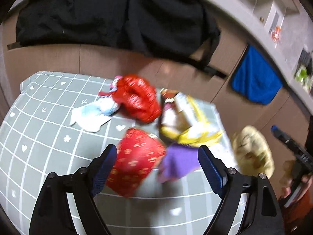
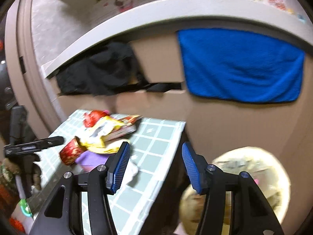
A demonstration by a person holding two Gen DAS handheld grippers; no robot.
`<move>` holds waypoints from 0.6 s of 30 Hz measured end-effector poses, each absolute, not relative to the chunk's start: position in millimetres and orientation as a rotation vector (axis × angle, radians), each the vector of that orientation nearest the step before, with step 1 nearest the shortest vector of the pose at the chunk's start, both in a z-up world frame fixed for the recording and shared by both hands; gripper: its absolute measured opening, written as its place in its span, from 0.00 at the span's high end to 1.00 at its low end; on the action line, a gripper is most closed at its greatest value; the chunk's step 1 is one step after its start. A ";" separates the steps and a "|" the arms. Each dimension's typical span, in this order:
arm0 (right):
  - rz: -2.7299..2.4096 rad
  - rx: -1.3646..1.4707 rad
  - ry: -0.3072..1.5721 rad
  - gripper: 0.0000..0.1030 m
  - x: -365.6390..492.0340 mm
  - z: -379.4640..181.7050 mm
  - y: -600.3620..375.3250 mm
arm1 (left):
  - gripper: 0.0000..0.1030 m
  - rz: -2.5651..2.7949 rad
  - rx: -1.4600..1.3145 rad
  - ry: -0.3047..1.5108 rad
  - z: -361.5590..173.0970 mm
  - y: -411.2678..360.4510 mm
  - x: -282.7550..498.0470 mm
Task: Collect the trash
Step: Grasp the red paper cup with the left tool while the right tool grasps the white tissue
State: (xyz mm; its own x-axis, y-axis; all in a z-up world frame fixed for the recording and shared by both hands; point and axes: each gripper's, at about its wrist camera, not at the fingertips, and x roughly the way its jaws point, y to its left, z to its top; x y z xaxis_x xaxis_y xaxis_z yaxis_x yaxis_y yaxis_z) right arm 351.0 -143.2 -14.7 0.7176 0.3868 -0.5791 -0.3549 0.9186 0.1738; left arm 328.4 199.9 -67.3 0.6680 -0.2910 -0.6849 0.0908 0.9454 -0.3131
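Wrappers (image 1: 137, 98) litter the checked tablecloth (image 1: 39, 137); both claws spread, pinching nothing.

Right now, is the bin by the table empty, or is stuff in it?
Not empty. The right wrist view looks down into the round cream bin beside the table, and crumpled pieces lie inside it, too blurred to name.

Open right claw (image 2: 155, 165) over table edge (image 2: 176, 137), beside trash bin (image 2: 254, 168).
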 end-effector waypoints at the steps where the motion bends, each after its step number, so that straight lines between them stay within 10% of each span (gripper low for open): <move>1: 0.425 0.051 0.664 0.49 352.0 -17.5 -137.1 | 0.15 -0.217 -0.214 0.829 -73.1 198.1 331.3; 18: 0.563 -0.015 0.788 0.49 351.0 -47.3 -92.1 | 0.33 -0.152 -0.232 0.866 -84.9 209.7 334.8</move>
State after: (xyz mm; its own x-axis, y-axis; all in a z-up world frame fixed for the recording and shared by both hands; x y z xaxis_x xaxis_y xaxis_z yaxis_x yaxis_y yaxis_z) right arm 351.0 -92.1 -47.3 0.5669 0.4735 -0.6741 -0.4842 0.8535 0.1923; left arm 334.8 209.7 -84.9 0.6393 -0.2258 -0.7351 0.0383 0.9641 -0.2628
